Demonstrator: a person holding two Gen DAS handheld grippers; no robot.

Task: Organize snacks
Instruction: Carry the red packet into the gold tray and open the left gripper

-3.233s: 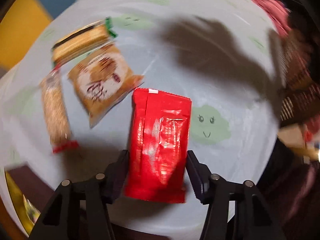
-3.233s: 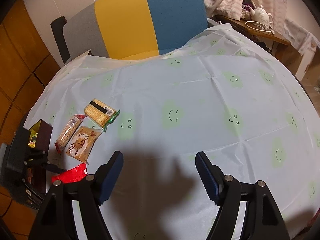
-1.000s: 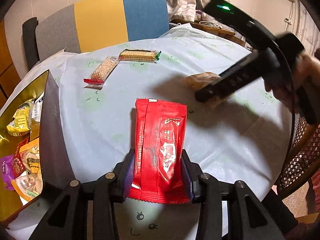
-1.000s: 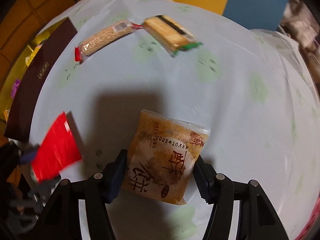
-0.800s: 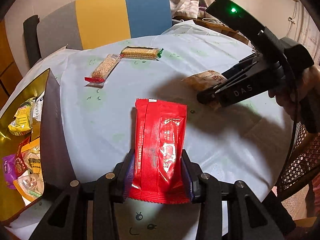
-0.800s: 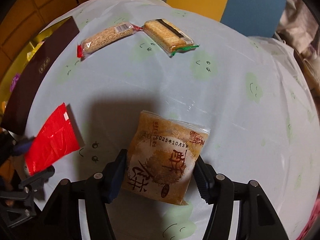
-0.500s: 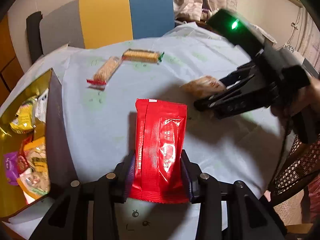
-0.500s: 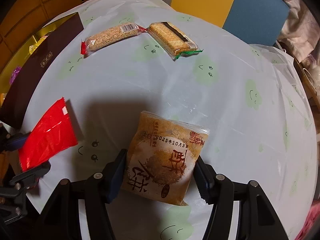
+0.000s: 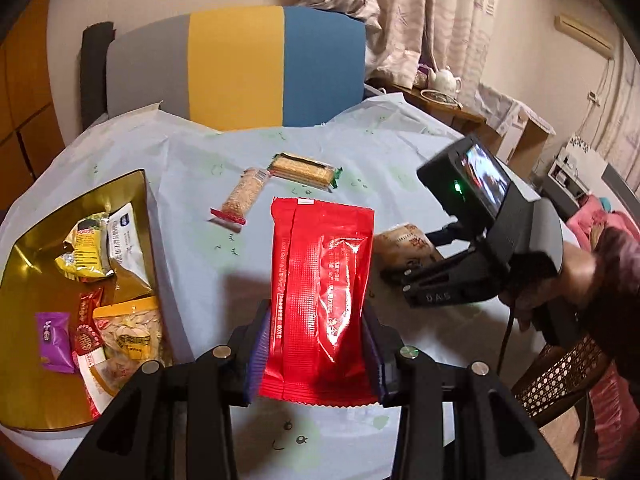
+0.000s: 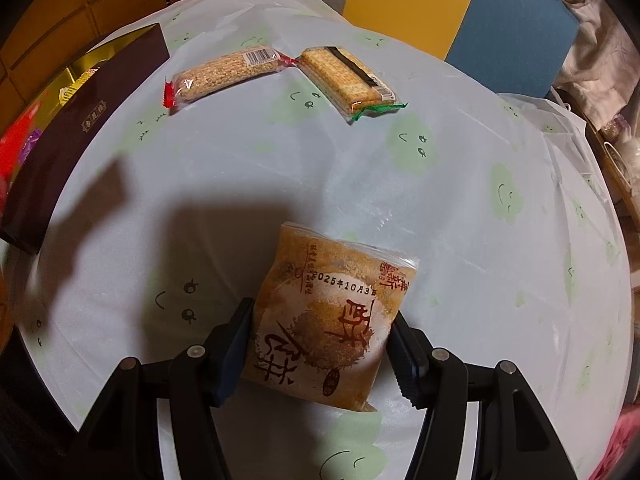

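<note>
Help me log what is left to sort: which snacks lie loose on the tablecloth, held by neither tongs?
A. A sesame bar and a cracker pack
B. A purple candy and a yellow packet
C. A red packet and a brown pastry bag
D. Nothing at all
A: the sesame bar and cracker pack lie end to end on the tablecloth, apart from both tongs.

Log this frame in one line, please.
left gripper: holds red packet | right gripper: holds brown pastry packet | table: two bars
</note>
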